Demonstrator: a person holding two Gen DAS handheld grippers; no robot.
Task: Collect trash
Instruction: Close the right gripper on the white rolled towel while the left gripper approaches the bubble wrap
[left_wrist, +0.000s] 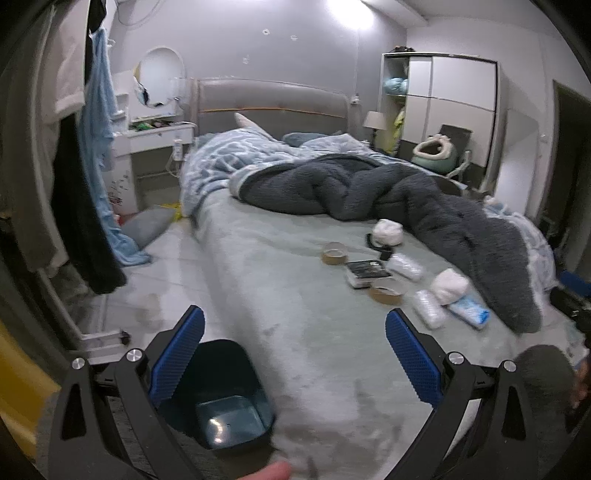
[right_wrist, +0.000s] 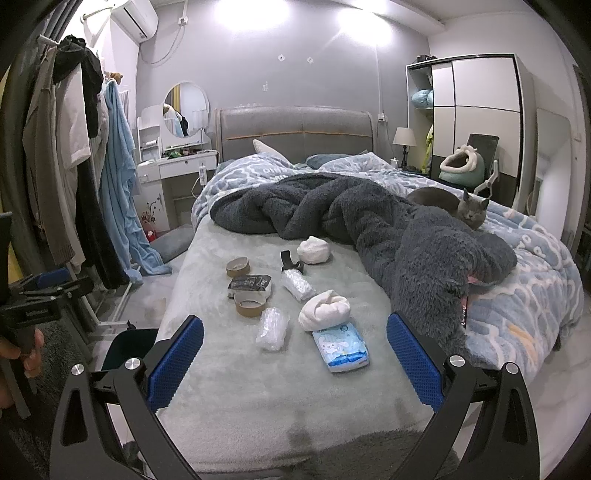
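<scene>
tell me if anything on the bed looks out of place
Yes: loose clutter on the sheet, including two tape rolls, crumpled white wads and plastic wrap. A grey cat lies on the duvet.

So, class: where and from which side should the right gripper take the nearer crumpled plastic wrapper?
Grip the plastic wrapper across its narrow middle, coming down from above with the open right gripper. It lies flat and long on the bed, clear of the tape roll.

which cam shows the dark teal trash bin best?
Left wrist: the dark teal plastic trash bin sits open below the left gripper, its inside and bottom visible. Right wrist shows only a rim sliver past the bed's edge, behind the right gripper's finger.
</scene>
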